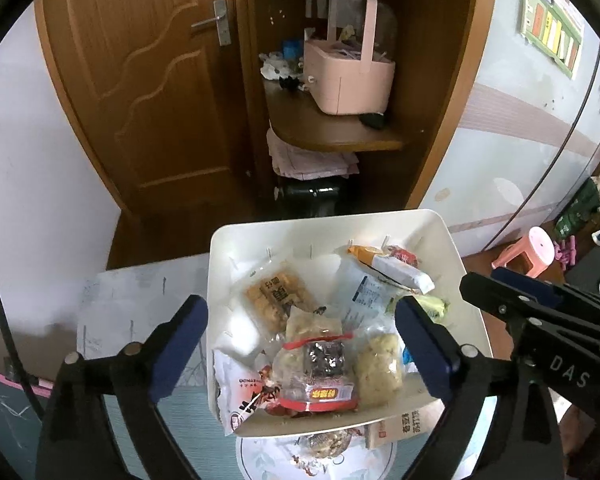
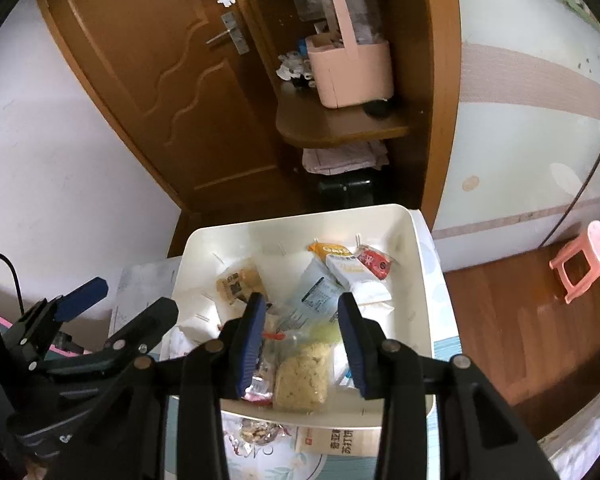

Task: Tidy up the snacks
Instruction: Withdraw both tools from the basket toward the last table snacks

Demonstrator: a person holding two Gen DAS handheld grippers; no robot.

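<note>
- sitting at the lower centre of both views, a white bin (image 1: 440, 236) holds a heap of wrapped snacks (image 1: 320, 364), and it rests on a pale table (image 1: 140, 300) with scuffed marks.
- a boxed cracker pack (image 2: 340, 440) and a patterned plate (image 1: 268, 460) lie on the table just beneath the bin's near edge.
- the left gripper (image 1: 300, 346) hangs over the bin with its jaws spread wide; a red-trimmed packet (image 1: 316, 376) lies between them, and neither pad presses on it.
- the right gripper (image 2: 302, 344) stands over the bin's near right part, jaws partly apart, with a yellowish crumbly packet (image 2: 302, 376) showing between them; i cannot tell whether the pads touch anything.
- a brown wooden door (image 1: 140, 80) with a metal handle fills the upper left.
- at upper centre, a wooden shelf (image 1: 332, 132) carries a pink basket (image 1: 352, 80) with a tall handle.
- a pink stool (image 2: 584, 260) stands on the wooden floor (image 2: 520, 340) at the right.
- the wall (image 1: 520, 120) at upper right is pale with a brownish band.
</note>
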